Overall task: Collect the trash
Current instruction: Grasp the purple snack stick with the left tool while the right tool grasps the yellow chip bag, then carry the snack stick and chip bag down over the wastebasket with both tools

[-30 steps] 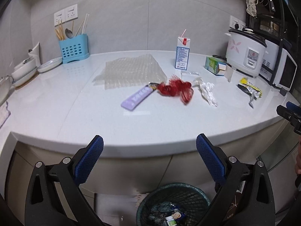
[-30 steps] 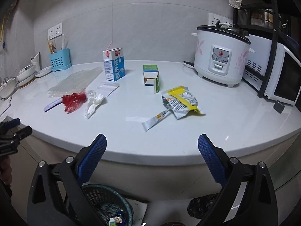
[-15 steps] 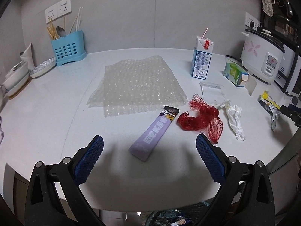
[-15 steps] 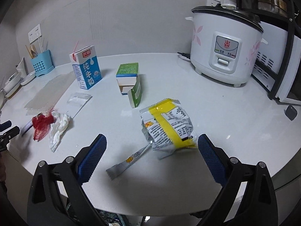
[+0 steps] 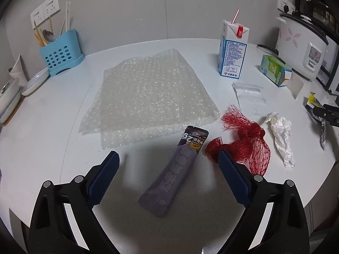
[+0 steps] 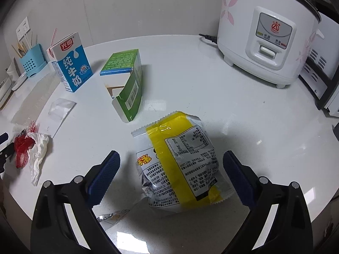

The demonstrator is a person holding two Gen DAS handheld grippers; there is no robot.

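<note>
A purple stick wrapper [image 5: 173, 169] lies on the white counter [image 5: 53, 139] between the fingers of my left gripper [image 5: 168, 163], whose jaws are closing but stand wide and touch nothing. A red net [image 5: 245, 141] and crumpled white tissue [image 5: 280, 131] lie to its right, a bubble-wrap sheet [image 5: 148, 97] behind. In the right wrist view a yellow and silver snack bag [image 6: 182, 163] lies between the fingers of my right gripper [image 6: 171, 165], which is open and apart from it. A small torn strip [image 6: 114, 216] lies by the left finger.
A blue milk carton [image 6: 71, 61] with a straw, an opened green box [image 6: 125, 80] and a clear plastic bag [image 6: 60, 110] stand farther back. A white rice cooker [image 6: 264, 33] is at the right, a blue utensil holder [image 5: 61, 55] and dishes at the left.
Both grippers have moved forward from beyond the counter's edge to over it and tilted down. The bin below has left view. The left jaws have narrowed slightly.
</note>
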